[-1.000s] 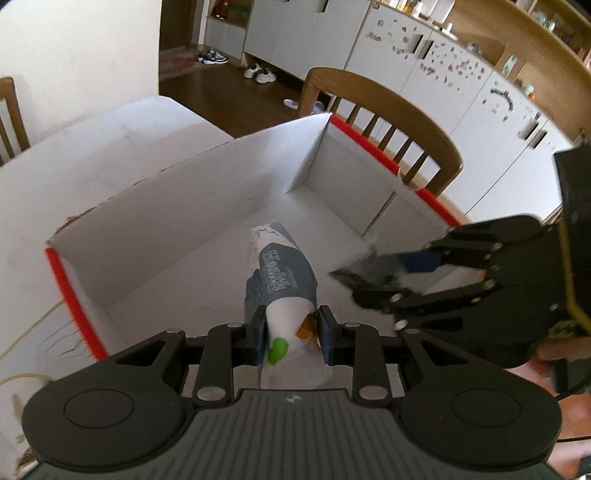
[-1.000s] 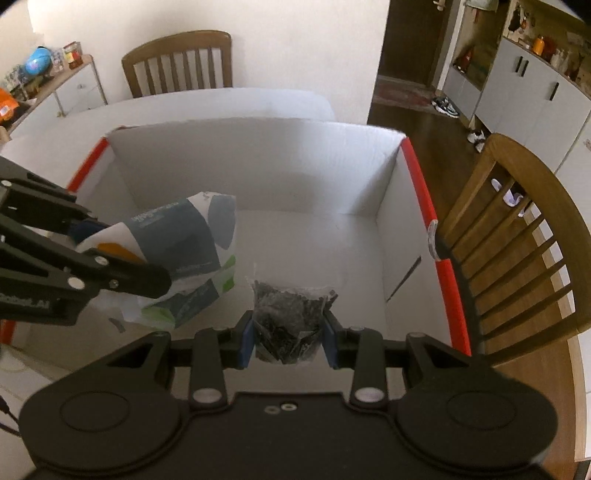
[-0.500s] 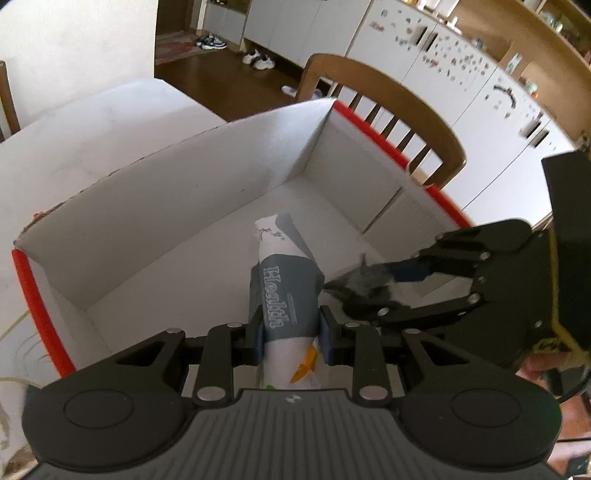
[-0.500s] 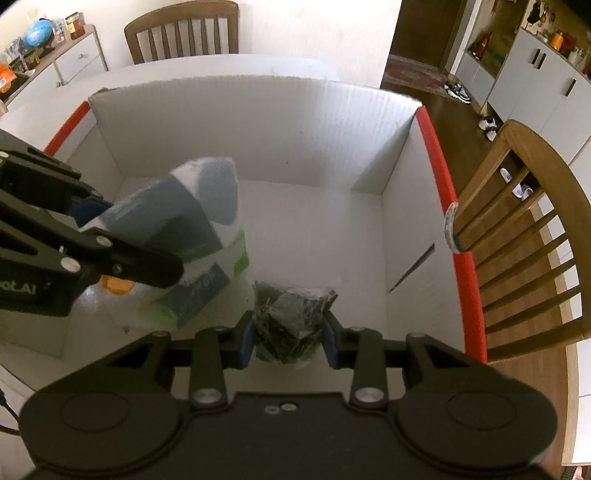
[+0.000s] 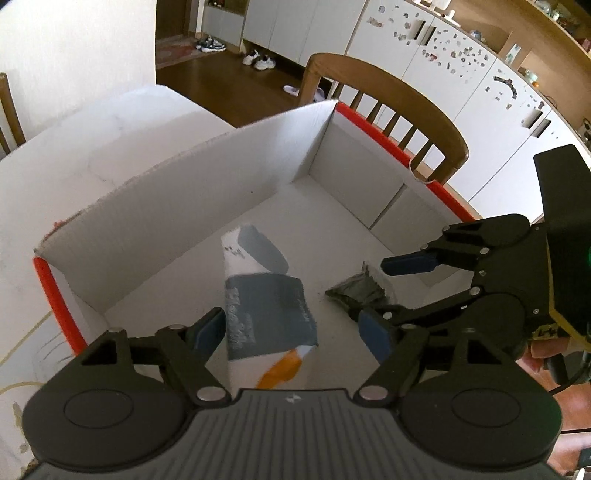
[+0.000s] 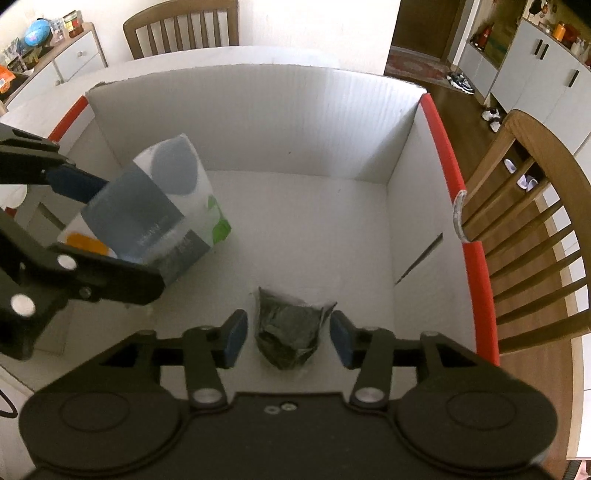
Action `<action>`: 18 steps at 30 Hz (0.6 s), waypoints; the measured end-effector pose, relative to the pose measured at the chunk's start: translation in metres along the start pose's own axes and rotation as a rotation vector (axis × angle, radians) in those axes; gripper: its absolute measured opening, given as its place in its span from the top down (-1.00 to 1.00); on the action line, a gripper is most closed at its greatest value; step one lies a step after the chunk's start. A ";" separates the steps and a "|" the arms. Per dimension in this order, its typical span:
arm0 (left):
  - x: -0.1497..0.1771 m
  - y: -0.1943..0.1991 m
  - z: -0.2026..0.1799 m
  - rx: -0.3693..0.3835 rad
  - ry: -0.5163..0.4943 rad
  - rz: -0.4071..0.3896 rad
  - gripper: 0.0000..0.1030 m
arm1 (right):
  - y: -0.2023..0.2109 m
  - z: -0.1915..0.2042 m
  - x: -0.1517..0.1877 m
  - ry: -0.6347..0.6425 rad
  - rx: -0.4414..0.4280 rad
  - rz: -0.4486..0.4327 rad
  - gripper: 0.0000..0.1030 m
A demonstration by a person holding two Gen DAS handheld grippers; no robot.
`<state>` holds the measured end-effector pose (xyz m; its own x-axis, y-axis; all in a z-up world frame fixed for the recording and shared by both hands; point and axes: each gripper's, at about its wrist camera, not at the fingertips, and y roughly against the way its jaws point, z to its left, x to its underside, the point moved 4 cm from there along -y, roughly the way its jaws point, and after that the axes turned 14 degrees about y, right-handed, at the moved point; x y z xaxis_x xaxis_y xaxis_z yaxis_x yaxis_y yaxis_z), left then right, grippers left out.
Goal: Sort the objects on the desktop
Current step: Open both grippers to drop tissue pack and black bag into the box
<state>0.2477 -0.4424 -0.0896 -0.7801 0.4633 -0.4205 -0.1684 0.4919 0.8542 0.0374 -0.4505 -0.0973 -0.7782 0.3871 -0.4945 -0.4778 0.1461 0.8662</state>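
Observation:
A white cardboard box (image 5: pixel 184 206) with red-edged flaps (image 6: pixel 443 147) stands open on the table. My left gripper (image 5: pixel 291 332) is open above it; a white and grey pouch (image 5: pixel 266 306) lies loose between its fingers, blurred, inside the box. It also shows in the right wrist view (image 6: pixel 155 210). My right gripper (image 6: pixel 288 336) is open; a small dark crinkled packet (image 6: pixel 291 332) sits between its fingers without touching them. The packet also shows in the left wrist view (image 5: pixel 358 295), below the right gripper (image 5: pixel 388 295).
A white table (image 5: pixel 74 155) carries the box. A wooden chair (image 5: pixel 388 103) stands close against the box's right side, also in the right wrist view (image 6: pixel 535 221). Another chair (image 6: pixel 181 26) stands at the far side. White cabinets (image 5: pixel 461 74) line the wall.
Both grippers have opened and let go. The pouch has dropped from the left gripper and the dark packet from the right gripper into the box.

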 end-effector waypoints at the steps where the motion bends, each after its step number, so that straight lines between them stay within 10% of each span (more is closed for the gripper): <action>1: 0.000 0.002 0.000 0.000 -0.002 -0.007 -0.52 | 0.001 0.000 0.000 -0.004 0.001 -0.005 -0.16; 18: 0.009 0.053 0.005 0.016 -0.041 -0.096 -0.58 | 0.055 0.006 -0.006 -0.005 -0.004 -0.094 -0.28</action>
<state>0.2350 -0.4088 -0.0495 -0.7355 0.4431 -0.5126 -0.2310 0.5472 0.8045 0.0183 -0.4394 -0.0461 -0.7280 0.3760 -0.5732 -0.5503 0.1782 0.8158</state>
